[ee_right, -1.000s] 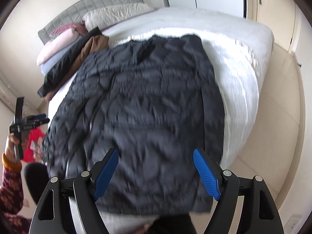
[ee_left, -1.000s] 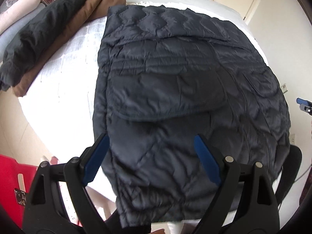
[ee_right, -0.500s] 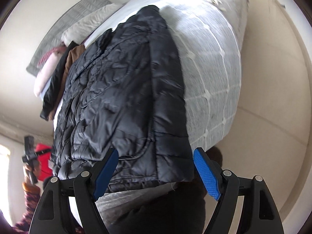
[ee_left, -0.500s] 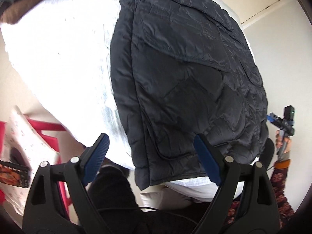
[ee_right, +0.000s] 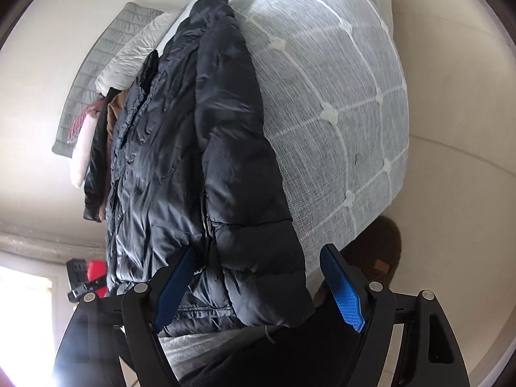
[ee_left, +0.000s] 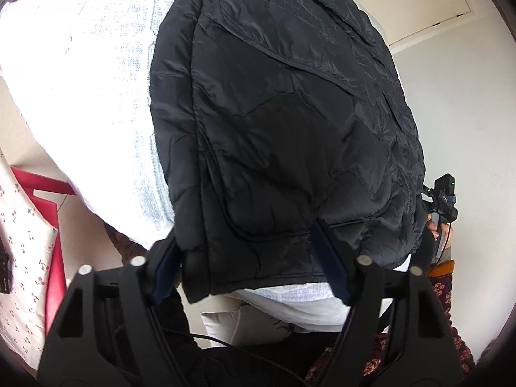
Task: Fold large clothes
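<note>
A black quilted puffer jacket (ee_left: 283, 122) lies flat on the white bed cover (ee_left: 90, 90), its hem hanging over the near edge. My left gripper (ee_left: 248, 261) is open, its blue pads on either side of the jacket's lower left hem corner. In the right wrist view the jacket (ee_right: 200, 161) runs along the bed (ee_right: 338, 103). My right gripper (ee_right: 258, 287) is open, its pads straddling the lower right hem corner. I cannot tell whether the pads touch the fabric.
A red chair (ee_left: 51, 225) with a cherry-print cloth stands left of the bed. Folded black and brown clothes (ee_right: 103, 148), a pink pillow and a grey headboard (ee_right: 93, 74) are at the far end. Beige floor lies to the right. A white door (ee_left: 419, 0) is beyond.
Both grippers have dropped low and moved in to the jacket's near hem corners. The views have tilted from looking down on the bed to looking along it. Both stay open.
</note>
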`<action>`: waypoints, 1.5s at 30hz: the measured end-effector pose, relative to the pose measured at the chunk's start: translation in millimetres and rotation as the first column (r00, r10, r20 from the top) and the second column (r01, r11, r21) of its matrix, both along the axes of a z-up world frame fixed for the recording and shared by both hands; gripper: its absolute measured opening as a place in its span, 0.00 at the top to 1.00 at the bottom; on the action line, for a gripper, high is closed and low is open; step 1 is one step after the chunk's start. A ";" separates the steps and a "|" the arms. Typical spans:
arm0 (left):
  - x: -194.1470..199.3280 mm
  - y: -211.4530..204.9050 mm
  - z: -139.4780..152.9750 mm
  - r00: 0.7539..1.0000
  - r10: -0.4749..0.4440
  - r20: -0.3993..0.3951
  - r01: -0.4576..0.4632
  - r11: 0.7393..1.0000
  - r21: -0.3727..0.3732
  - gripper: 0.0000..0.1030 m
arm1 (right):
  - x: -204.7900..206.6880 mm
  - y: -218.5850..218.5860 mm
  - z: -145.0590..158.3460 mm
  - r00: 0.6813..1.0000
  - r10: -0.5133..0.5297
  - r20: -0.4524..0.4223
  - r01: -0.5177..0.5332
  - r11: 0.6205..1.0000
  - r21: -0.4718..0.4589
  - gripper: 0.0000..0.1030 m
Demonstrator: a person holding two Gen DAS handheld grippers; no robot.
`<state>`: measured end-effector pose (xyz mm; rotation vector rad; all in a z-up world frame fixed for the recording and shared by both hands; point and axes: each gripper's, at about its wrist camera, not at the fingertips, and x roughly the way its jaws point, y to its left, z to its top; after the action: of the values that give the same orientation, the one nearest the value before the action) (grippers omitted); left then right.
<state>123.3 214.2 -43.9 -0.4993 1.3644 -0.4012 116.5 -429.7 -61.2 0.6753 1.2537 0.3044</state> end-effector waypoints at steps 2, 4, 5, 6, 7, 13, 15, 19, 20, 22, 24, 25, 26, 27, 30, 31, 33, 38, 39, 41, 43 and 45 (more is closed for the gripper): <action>-4.8 0.7 3.8 1.000 0.001 0.002 -0.001 1.000 -0.027 0.47 | -2.0 3.8 2.9 1.000 -0.001 0.016 0.001 1.000 0.015 0.40; -9.0 -4.3 6.9 1.000 -0.008 0.004 0.008 0.999 -0.049 0.60 | -4.3 9.3 10.4 0.999 0.001 0.035 -0.002 1.000 0.027 0.55; -10.3 -7.9 7.1 1.000 -0.013 0.001 0.013 0.998 -0.059 0.77 | -5.7 12.1 15.7 0.999 0.003 0.047 -0.003 1.000 0.013 0.62; -11.2 -10.7 7.6 1.000 -0.015 -0.005 0.015 0.997 -0.075 0.84 | -7.2 15.7 22.1 0.998 0.010 0.061 -0.010 1.000 -0.005 0.67; -11.6 -13.3 9.8 1.000 -0.009 0.000 0.009 0.997 -0.082 0.87 | -8.5 18.8 28.3 0.997 0.018 0.078 -0.017 1.000 -0.015 0.78; -22.0 -21.6 58.1 0.984 0.051 0.169 -0.030 0.992 -0.124 0.94 | -24.2 31.9 81.6 0.971 0.022 0.237 -0.019 1.000 -0.015 0.93; -30.4 -23.1 82.5 0.969 0.062 0.240 -0.027 0.989 -0.147 0.94 | -32.6 34.2 105.3 0.953 0.014 0.301 -0.018 1.000 0.008 0.93; -51.0 -20.5 130.3 0.930 0.066 0.361 0.000 0.984 -0.180 0.95 | -48.7 40.7 145.7 0.918 0.011 0.396 -0.021 1.000 0.022 0.94; -57.4 -20.7 141.5 0.919 0.064 0.388 0.010 0.983 -0.185 0.95 | -54.1 42.4 155.2 0.909 0.011 0.417 -0.022 1.000 0.022 0.94; -71.5 -20.0 160.4 0.898 0.056 0.437 0.030 0.981 -0.189 0.95 | -65.8 42.1 174.3 0.886 0.010 0.463 -0.026 0.999 0.026 0.94; -87.1 -18.8 178.1 0.876 0.054 0.479 0.045 0.980 -0.194 0.95 | -79.1 41.4 192.9 0.862 0.000 0.507 -0.019 0.999 0.032 0.94; -94.4 -17.3 185.6 0.866 0.056 0.496 0.053 0.978 -0.203 0.95 | -84.7 39.9 200.9 0.852 -0.005 0.524 -0.014 0.999 0.031 0.94; -99.8 -14.1 191.8 0.859 0.057 0.509 0.061 0.976 -0.211 0.95 | -90.9 38.6 209.2 0.841 -0.010 0.541 -0.007 1.000 0.030 0.94; -109.0 -9.9 198.1 0.849 0.058 0.525 0.069 0.973 -0.220 0.95 | -98.0 35.9 217.8 0.828 -0.018 0.560 0.003 1.000 0.027 0.94; -124.5 -0.6 217.2 0.817 0.068 0.573 0.087 0.967 -0.238 0.95 | -111.2 33.8 240.4 0.798 -0.036 0.602 0.031 0.999 0.019 0.94; -126.7 0.7 222.3 0.807 0.074 0.586 0.087 0.966 -0.242 0.95 | -116.0 31.9 246.8 0.788 -0.042 0.614 0.041 0.999 0.016 0.94; -125.2 0.4 230.8 0.787 0.096 0.609 0.071 0.967 -0.244 0.95 | -119.0 27.9 258.2 0.772 -0.059 0.633 0.065 0.998 0.013 0.94; -78.0 13.2 218.3 0.786 0.183 0.590 -0.056 0.972 -0.226 0.94 | -80.3 31.2 257.1 0.778 -0.081 0.623 0.130 0.991 -0.033 0.94; -63.9 15.4 211.7 0.792 0.206 0.575 -0.090 0.970 -0.224 0.94 | -69.9 32.3 253.1 0.784 -0.087 0.614 0.136 0.990 -0.033 0.94; -34.3 15.1 198.4 0.803 0.240 0.546 -0.148 0.967 -0.207 0.94 | -43.4 35.2 242.4 0.796 -0.102 0.597 0.160 0.986 -0.045 0.94; -8.0 9.2 185.5 0.810 0.259 0.526 -0.197 0.965 -0.172 0.94 | -13.6 40.3 231.1 0.805 -0.108 0.583 0.185 0.980 -0.073 0.93; 16.9 5.5 176.1 0.811 0.271 0.518 -0.238 0.962 -0.130 0.94 | 18.5 45.2 219.2 0.815 -0.117 0.568 0.213 0.971 -0.105 0.93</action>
<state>140.2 219.7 132.2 -0.5614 0.7323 -0.3265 135.0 -384.4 158.0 0.4959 0.6395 0.2267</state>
